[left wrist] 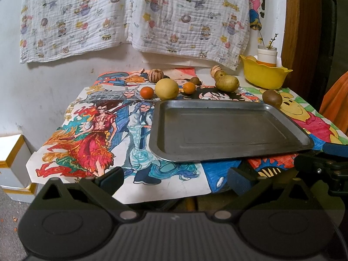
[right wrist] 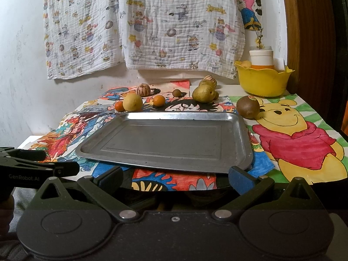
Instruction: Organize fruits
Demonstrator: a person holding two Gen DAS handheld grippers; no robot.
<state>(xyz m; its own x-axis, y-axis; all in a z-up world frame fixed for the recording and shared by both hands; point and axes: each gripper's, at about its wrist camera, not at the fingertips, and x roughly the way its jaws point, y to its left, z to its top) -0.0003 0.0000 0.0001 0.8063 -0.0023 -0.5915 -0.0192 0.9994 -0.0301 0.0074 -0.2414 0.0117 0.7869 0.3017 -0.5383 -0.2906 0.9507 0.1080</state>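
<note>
With both grippers held low at the near edge of the table (right wrist: 304, 106), I see the left gripper (left wrist: 174, 180) with its jaws apart and empty, and the right gripper (right wrist: 175, 179) the same, jaws wide and holding nothing. Between them and the fruit lies the metal tray (right wrist: 139, 148), bare. Behind its far rim sit a yellow lemon (right wrist: 132, 101), two small oranges (right wrist: 119, 106) (right wrist: 158, 100), a pear (right wrist: 203, 94) and a brown kiwi (right wrist: 248, 107) at the tray's right corner. Back right stands a yellow bowl (right wrist: 263, 82).
</note>
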